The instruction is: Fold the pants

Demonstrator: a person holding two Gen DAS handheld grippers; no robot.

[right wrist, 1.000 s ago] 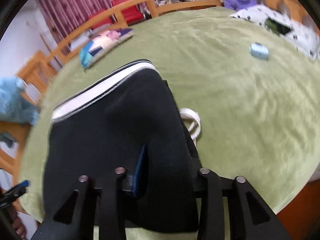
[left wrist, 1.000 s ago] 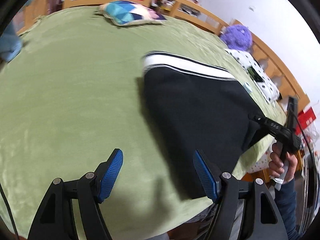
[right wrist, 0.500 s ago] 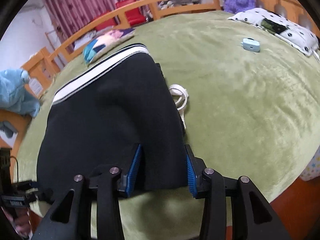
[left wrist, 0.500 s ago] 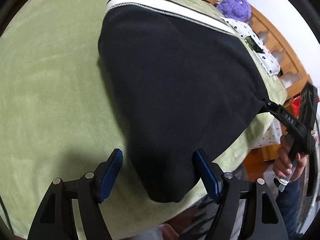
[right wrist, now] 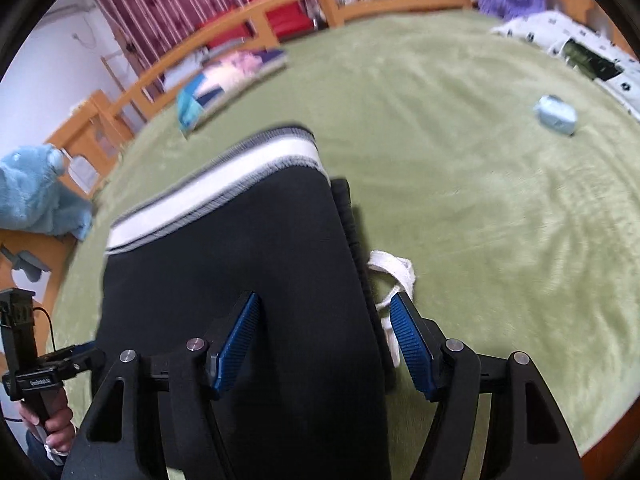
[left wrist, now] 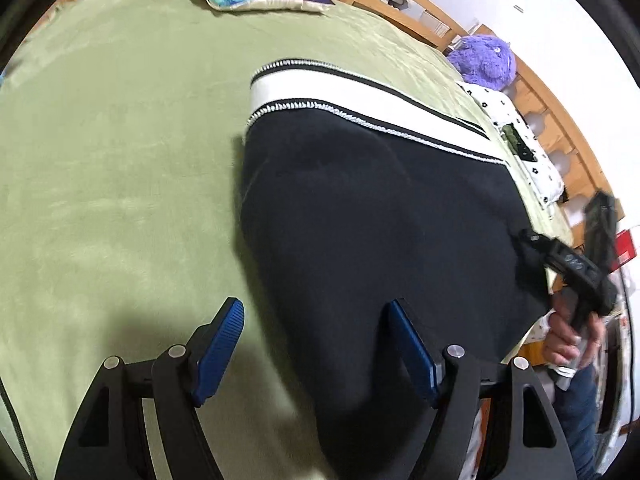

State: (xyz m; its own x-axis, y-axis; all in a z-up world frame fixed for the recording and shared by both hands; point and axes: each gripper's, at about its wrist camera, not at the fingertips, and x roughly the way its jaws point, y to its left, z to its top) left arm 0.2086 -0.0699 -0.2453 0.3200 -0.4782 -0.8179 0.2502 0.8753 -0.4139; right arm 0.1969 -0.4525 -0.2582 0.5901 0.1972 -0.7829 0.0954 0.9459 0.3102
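The pants (left wrist: pixel 380 220) lie folded on the green bedspread (left wrist: pixel 120 160), white-banded waistband (left wrist: pixel 360 100) at the far end, near end close to the bed's edge. In the right wrist view the same garment (right wrist: pixel 240 272) fills the near centre, with a white drawstring (right wrist: pixel 394 276) trailing out on its right side.

Left gripper (left wrist: pixel 316 344): jaws stand wide, nothing pressed between the pads. The left pad sits over bare bedspread, the right pad over the dark cloth.

Right gripper (right wrist: pixel 324 340): jaws have just been opening. The right edge of the pants lies between them, but the pads stand clear of the cloth; I judge the hold released.

Handling: the fabric looks like soft, thick knit, limp and fairly light, not fragile. It should drape and sag if lifted from one point. Best hold, in my judgement, is a pinch through all layers at the near corners or along a side fold, one gripper at each, so the layers do not slide apart.

Differences between views: only the right wrist view shows the drawstring, a ribbed lower layer along the right edge, a small pale blue object (right wrist: pixel 556 116) and a blue plush toy (right wrist: pixel 36 192). Only the left wrist view shows the whole waistband run and the right gripper at the garment's right corner; whether it touches there cannot be told.
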